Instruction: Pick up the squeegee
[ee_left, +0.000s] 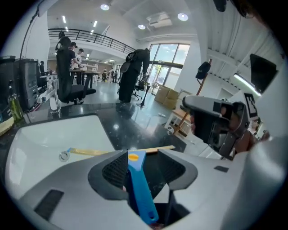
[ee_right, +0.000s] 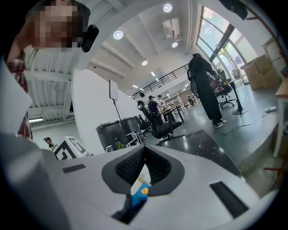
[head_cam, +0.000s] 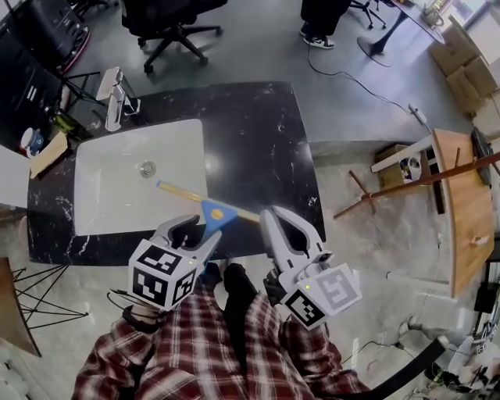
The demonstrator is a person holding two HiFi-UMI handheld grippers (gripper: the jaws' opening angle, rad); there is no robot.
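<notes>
Two grippers in view from above, both low at the near edge of a black stone counter (head_cam: 258, 133). Shows a white sink (head_cam: 109, 195) set into the counter's left half, with a drain (head_cam: 147, 168) near its middle and a faucet (head_cam: 115, 101) at its far left corner. Places the squeegee (head_cam: 215, 212) lying across the sink's right rim: long yellowish blade running from inside the basin, close to the drain, out onto the black stone at the right, blue handle pointing toward the near edge.

Finds the left gripper (head_cam: 195, 238) straddling that blue handle, jaws apart, one on each side. From the left gripper view, sets the handle (ee_left: 137, 179) against the left-hand pad (ee_left: 114, 170) and shows a dark gap before the right-hand pad, so not clamped.

Puts the right gripper (head_cam: 272, 217) just right of the handle, over the counter's near edge, apart from the squeegee. From the right gripper view, shows its jaws pressed together with nothing between them, and a scrap of blue handle visible beyond, lower down.

Includes red plaid sleeves (head_cam: 156, 367) at the near bottom, an office chair (head_cam: 168, 23) on the grey floor beyond the counter, and a wooden table (head_cam: 461, 203) at the far right.
</notes>
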